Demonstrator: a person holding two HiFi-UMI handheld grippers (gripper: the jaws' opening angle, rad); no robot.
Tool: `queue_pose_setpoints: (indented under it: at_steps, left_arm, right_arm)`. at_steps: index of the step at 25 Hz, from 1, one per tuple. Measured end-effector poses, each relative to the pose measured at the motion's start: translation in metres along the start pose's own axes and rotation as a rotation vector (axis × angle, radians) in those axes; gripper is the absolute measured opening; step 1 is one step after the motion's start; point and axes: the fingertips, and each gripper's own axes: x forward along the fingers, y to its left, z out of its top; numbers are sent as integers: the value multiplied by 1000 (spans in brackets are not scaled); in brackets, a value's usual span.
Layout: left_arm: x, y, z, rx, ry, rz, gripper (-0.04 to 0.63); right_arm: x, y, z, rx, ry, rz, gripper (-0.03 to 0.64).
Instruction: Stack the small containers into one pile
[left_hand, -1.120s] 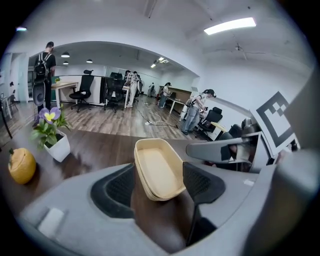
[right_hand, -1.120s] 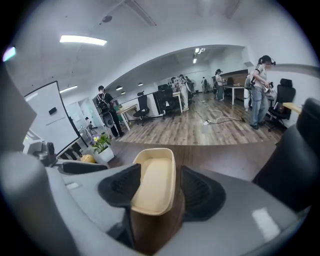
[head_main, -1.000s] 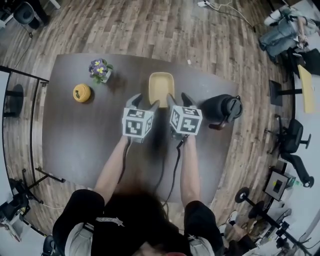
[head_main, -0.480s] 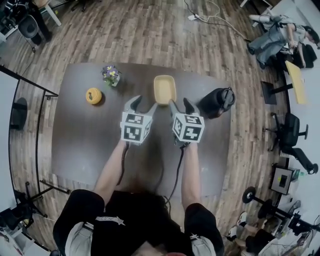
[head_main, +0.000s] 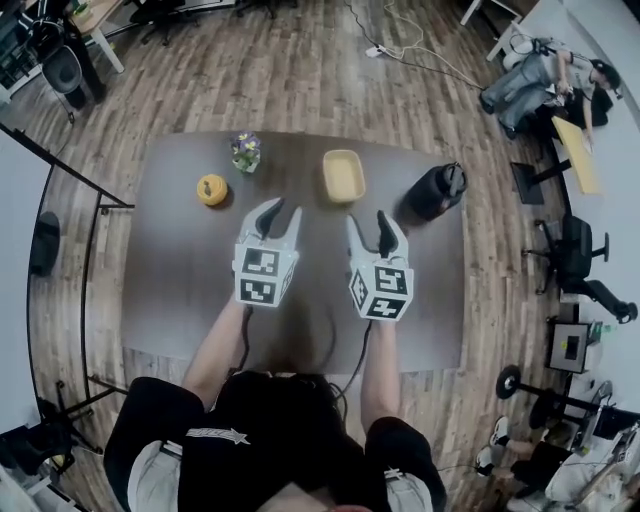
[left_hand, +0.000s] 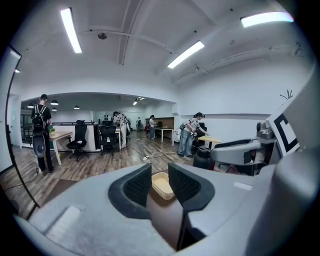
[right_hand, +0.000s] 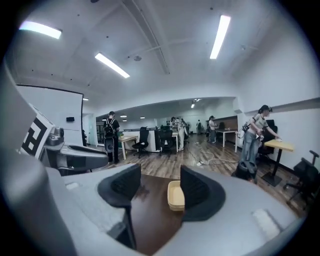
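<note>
**Hovering short of the yellow containers, both claws empty**

Both claws hang over the near half of the table (head_main: 180, 270), pointed at the far edge. The left claw (head_main: 281, 210) is closing on nothing: its gap shows only bare table, with the containers (head_main: 343, 176) well beyond. The right claw (head_main: 368, 220) is spread wide and also empty.

The containers sit near the far edge, between the flower pot (head_main: 246, 152) and the black jug (head_main: 436, 191), well apart from both claws. The right gripper view shows stacked rims along their side, so I judge them already nested into one pile. I see no loose container elsewhere. The small yellow round thing (head_main: 211, 189) to the left does not look like one of them.

Step in hand, as I read it: stacking done, or a pause before checking it. If a next move is needed, I'd reach forward with a claw spread and square the pile gently so it doesn't shift.
</note>
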Motion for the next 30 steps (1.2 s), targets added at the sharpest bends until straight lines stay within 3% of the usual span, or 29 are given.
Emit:
queue_pose_setpoints:
  at_steps: [6, 9, 13, 18, 30]
  left_arm:
    - [-67, 18, -8, 50, -31, 17, 70]
    - [-97, 26, -17, 70, -49, 18, 36]
    - [-133, 27, -32, 82, -65, 11, 14]
    - [-166, 29, -49, 41, -72, -1, 11]
    - [-175, 33, -57, 37, -67, 9, 11]
  right_arm:
    - [-56, 56, 9, -49, -126, -40, 194]
    - [-79, 78, 4, -53, -157, -72, 111]
    - [-104, 97, -16, -54, -152, -95, 87]
    - [-131, 114, -55, 18, -121, -117, 6]
    - [-137, 126, -45, -43, -132, -102, 6]
